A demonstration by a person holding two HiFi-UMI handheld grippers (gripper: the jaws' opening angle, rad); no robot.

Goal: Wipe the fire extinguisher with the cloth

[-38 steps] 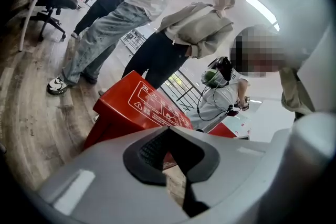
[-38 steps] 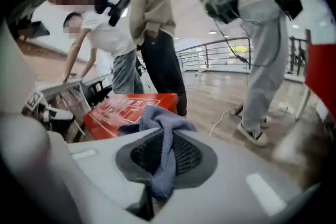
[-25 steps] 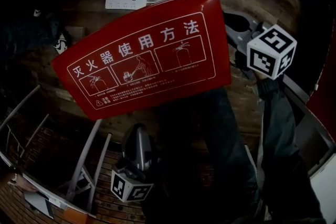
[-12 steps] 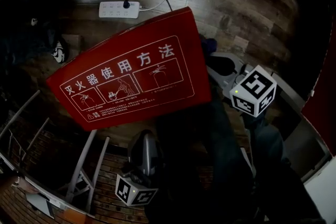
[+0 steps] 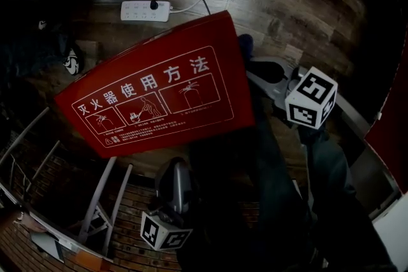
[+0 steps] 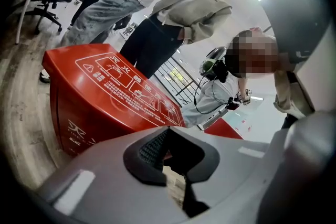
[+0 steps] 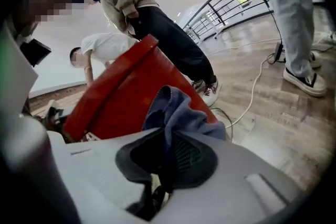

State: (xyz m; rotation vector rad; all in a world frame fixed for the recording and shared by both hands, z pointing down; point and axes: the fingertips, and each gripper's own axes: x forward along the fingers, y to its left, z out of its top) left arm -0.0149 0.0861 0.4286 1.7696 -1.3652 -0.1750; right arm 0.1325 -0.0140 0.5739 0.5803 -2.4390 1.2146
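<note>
Pinching the blue cloth (image 7: pixel 178 113) in our right gripper (image 7: pixel 165 149) beside the right edge of the red extinguisher box (image 5: pixel 153 99), left gripper (image 6: pixel 168 149) narrow and empty, we risk the cloth snagging that corner and pulling free.

The right gripper (image 7: pixel 166 152) now sits beside the red box's (image 5: pixel 153 99) right edge, lower than a second ago, when it hung off the upper right corner. Its marker cube (image 5: pixel 311 99) is rolled to a new tilt. The cloth's (image 5: pixel 245 44) blue tip now shows at that edge. In the head view the box lies further left and lower.
</note>
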